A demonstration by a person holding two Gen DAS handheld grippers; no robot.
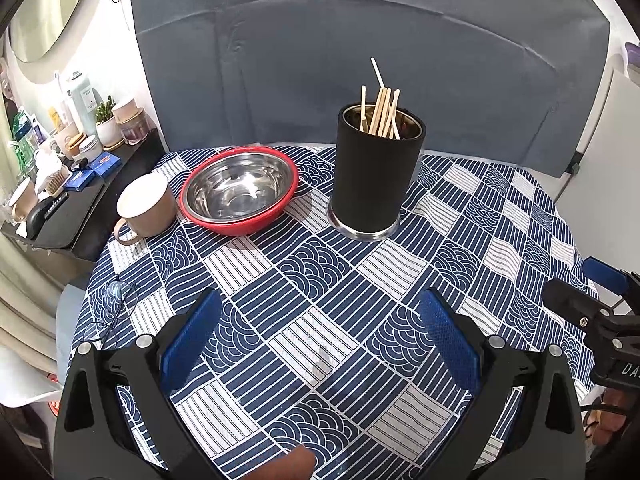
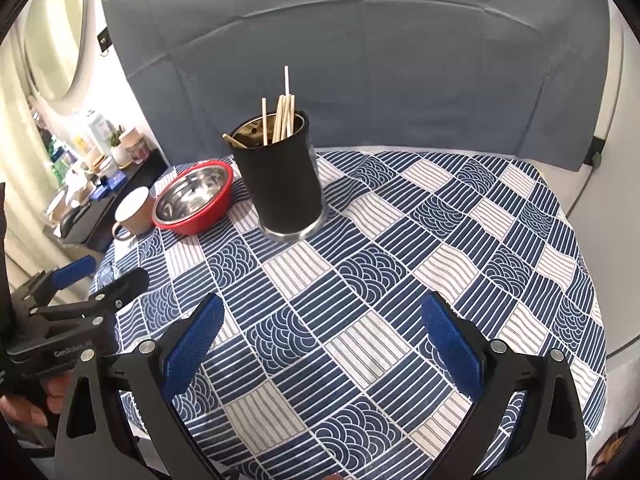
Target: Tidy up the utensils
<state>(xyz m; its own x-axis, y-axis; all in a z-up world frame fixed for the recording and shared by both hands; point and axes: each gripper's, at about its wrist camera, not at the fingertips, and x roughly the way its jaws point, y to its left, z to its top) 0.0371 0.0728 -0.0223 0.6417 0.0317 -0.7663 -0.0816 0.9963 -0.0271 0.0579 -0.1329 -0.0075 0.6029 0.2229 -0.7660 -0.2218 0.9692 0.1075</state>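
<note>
Your left gripper (image 1: 320,332) hangs over the near part of the round table, its two blue-padded fingers (image 1: 190,344) spread wide with nothing between them but the blue-and-white patterned tablecloth (image 1: 320,280). Your right gripper (image 2: 322,338) is in the same condition: fingers far apart, empty, only cloth below.

Ahead of your left gripper and a little to its right stands the tall black cylindrical utensil holder with a shiny metal base (image 1: 374,176), upright on the cloth. A bundle of pale wooden chopsticks (image 1: 384,114) sticks out of its top, leaning against one another, and one thin white stick (image 1: 378,72) rises above the rest. From your right gripper the same holder sits ahead and slightly left.

Ahead and to the left of your left gripper, the red-rimmed stainless steel bowl (image 1: 240,190) rests near the holder but apart from it; its inside looks empty. Just left of the bowl, close against it, is the beige ceramic mug with a handle (image 1: 144,208). A pair of clear-lensed wire-framed glasses (image 1: 112,308) lies on the cloth near the table edge, just beyond your left gripper's left finger.

Your right gripper's tip shows at the right border of the left wrist view, and your left gripper appears at the left border of the right wrist view
</note>
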